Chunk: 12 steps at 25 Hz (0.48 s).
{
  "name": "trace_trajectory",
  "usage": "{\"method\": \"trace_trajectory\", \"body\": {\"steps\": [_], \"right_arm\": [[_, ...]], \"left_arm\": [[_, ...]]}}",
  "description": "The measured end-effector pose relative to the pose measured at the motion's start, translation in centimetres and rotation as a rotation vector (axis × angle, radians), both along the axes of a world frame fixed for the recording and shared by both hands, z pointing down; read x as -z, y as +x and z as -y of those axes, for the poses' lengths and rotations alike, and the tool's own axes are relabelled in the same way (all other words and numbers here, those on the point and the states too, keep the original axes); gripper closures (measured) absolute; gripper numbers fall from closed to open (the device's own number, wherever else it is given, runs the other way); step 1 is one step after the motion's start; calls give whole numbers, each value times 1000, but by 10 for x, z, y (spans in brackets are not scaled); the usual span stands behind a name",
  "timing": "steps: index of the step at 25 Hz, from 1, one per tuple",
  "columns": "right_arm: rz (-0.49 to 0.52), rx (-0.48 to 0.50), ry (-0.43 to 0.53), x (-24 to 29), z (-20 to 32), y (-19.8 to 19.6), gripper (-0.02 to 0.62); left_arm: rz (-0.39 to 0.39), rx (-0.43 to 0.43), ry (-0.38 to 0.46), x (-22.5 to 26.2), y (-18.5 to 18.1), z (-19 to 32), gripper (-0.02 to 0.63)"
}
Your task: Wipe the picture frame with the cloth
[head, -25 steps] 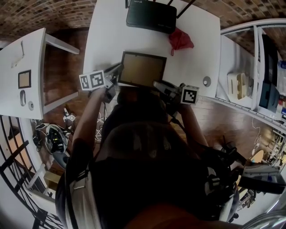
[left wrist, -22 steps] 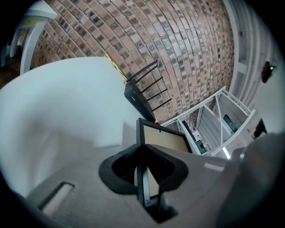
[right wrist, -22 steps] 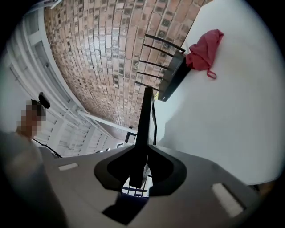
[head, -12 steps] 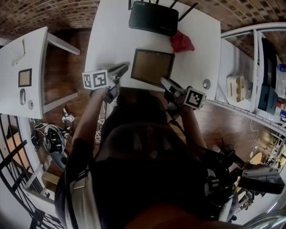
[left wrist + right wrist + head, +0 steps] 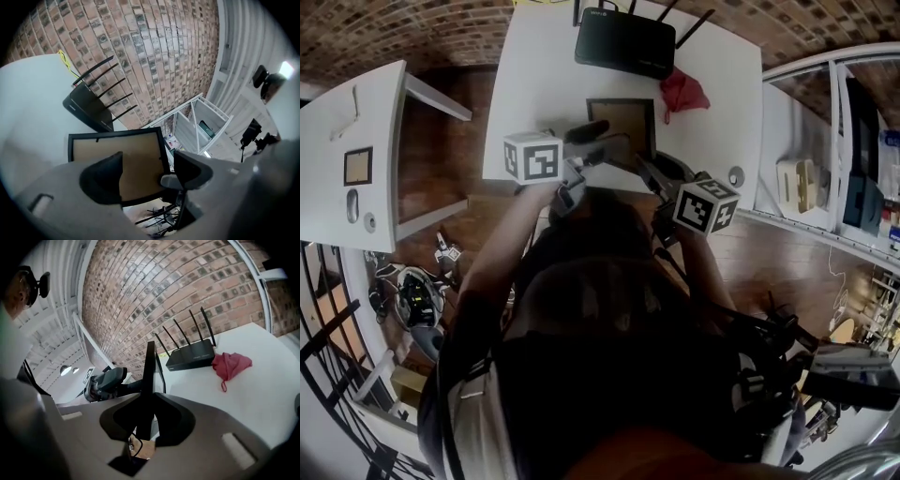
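The right gripper (image 5: 645,169) (image 5: 149,418) is holding the frame (image 5: 623,114) (image 5: 149,371) upright over the near part of the white surface (image 5: 539,84) (image 5: 262,399) (image 5: 33,108). Its fingers are pinching the frame's thin black edge between them, having just been closing in on it, and the frame is showing edge-on in the right gripper view. Whether the lower edge is resting on the surface cannot be told. The left gripper (image 5: 602,141) (image 5: 145,173) is hovering just in front of the frame with its fingers spread wide, having just been opening. They are gripping nothing, and the frame's (image 5: 126,154) brown backing board is facing that gripper, filling the gap between the two fingers without touching them. The red cloth (image 5: 682,92) (image 5: 230,364) is lying crumpled on the surface, near the frame's far right corner in the head view and clear of both grippers. Just beside the cloth, at the far edge against the brick wall, a black router (image 5: 625,42) (image 5: 191,357) (image 5: 89,110) is sitting with its antennas pointing up. In the head view, the person's arms are reaching forward from below, one to each gripper.
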State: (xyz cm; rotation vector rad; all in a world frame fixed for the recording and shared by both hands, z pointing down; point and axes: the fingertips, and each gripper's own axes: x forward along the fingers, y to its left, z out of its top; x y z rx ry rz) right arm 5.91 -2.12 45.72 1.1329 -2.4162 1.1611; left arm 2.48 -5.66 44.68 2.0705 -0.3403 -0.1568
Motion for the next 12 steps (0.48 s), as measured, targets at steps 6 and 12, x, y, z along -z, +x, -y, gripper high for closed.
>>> {"method": "trace_trajectory", "body": {"steps": [6, 12], "right_arm": [[-144, 75, 94, 6, -10, -18, 535], [-451, 229, 240, 5, -18, -31, 532]], "left_arm": [[-54, 11, -2, 16, 5, -3, 267], [-59, 20, 1, 18, -6, -7, 267]]}}
